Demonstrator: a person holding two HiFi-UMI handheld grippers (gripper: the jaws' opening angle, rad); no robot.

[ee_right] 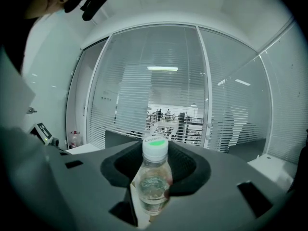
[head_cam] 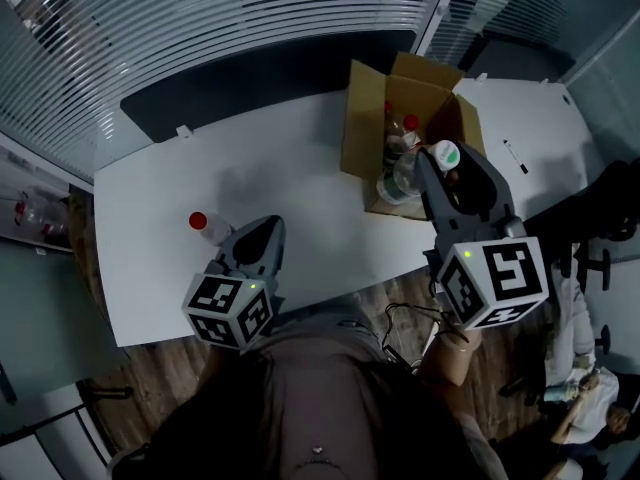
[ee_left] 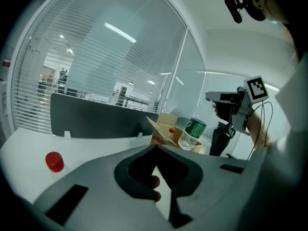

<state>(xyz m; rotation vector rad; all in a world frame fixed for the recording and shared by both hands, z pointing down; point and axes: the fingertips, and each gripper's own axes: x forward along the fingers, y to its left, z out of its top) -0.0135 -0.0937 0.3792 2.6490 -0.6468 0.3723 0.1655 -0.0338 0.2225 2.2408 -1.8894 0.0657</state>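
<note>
My right gripper (head_cam: 440,166) is shut on a clear water bottle with a green cap (head_cam: 443,154), which it holds tilted over the open cardboard box (head_cam: 365,118). In the right gripper view the bottle (ee_right: 153,177) stands between the jaws of that gripper (ee_right: 153,189). Inside the box stand bottles with red caps (head_cam: 410,123). My left gripper (head_cam: 265,230) hovers at the table's near left, jaws close together with nothing in them. A red-capped bottle (head_cam: 205,225) stands just to its left. The left gripper view shows that gripper (ee_left: 161,177), the red cap (ee_left: 54,161) and the green-capped bottle (ee_left: 191,131).
The white table (head_cam: 300,168) has a dark partition panel (head_cam: 280,78) along its far edge, with a glass wall and blinds behind. A pen (head_cam: 515,155) lies on the table right of the box. An office chair (head_cam: 600,228) stands off the right end.
</note>
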